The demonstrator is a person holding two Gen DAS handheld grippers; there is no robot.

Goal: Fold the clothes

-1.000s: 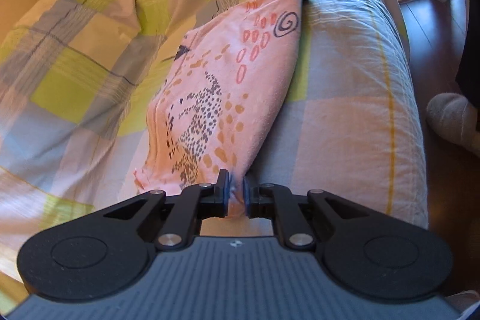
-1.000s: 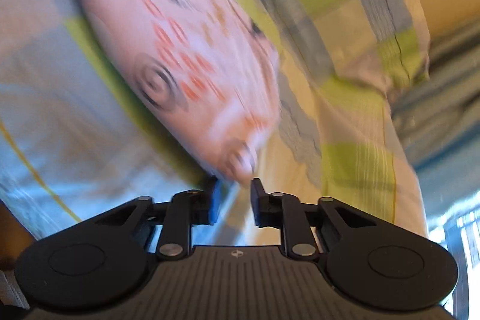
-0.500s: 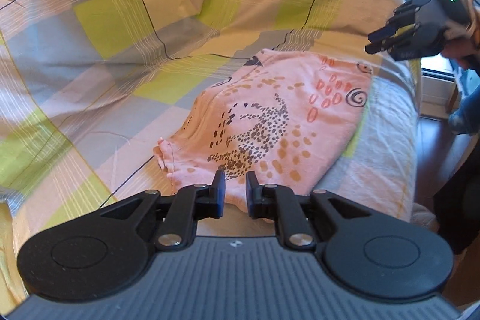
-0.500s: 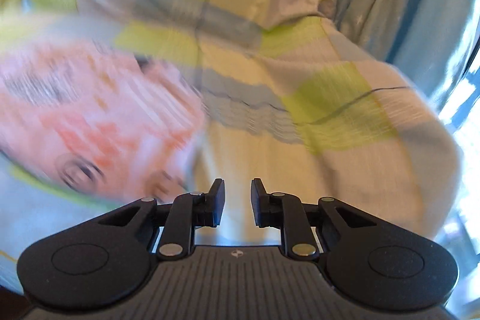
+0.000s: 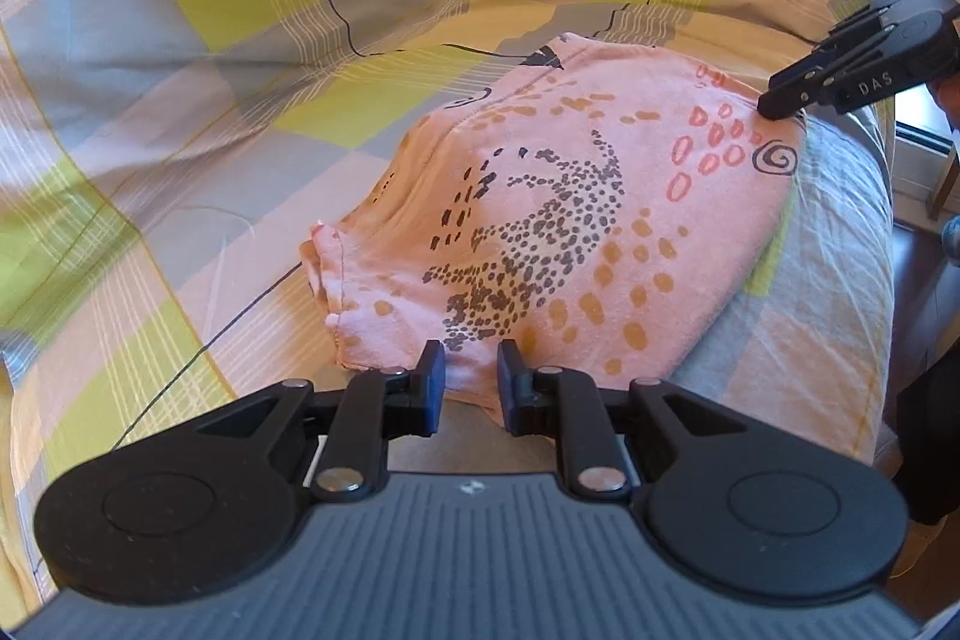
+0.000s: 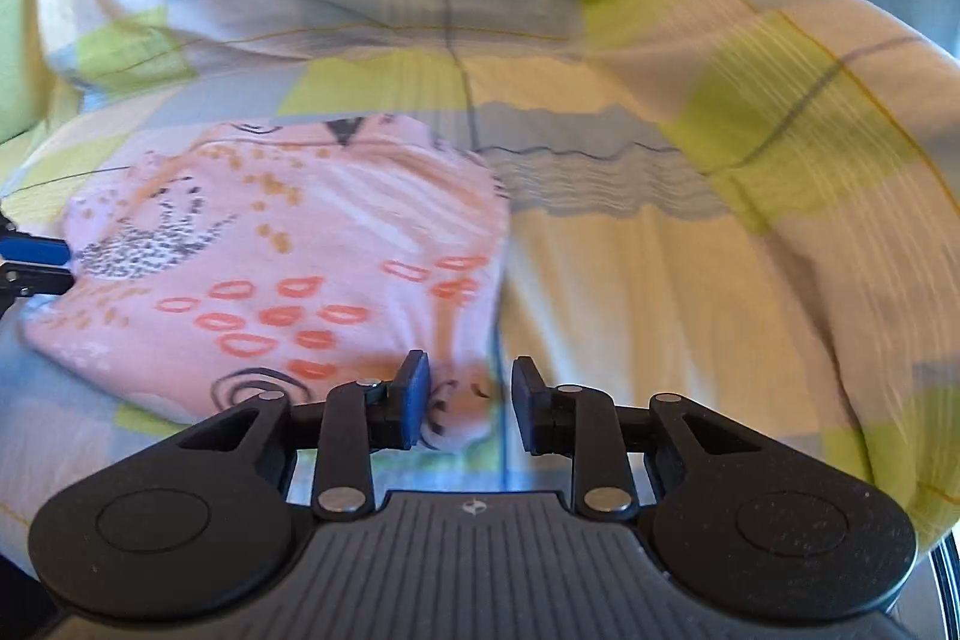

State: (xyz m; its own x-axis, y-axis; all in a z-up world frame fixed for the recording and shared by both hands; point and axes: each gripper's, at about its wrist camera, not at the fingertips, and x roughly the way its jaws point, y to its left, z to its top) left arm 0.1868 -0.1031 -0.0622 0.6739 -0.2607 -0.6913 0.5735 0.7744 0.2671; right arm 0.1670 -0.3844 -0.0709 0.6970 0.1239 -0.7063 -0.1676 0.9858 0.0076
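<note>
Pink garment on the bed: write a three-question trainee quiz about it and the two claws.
1. True or false: the left claw is clamped on the pink garment.
2. Multiple choice: the garment lies on A) a wooden floor, B) a checked bedspread, C) a chair.
3. Fill in: in the left wrist view, the right claw sits at the garment's far corner, beside a printed dark ____.

Key
1. False: its jaws stand apart, with the garment's near edge just ahead of them.
2. B.
3. Spiral. The right wrist view also shows that claw open over this corner.
</note>
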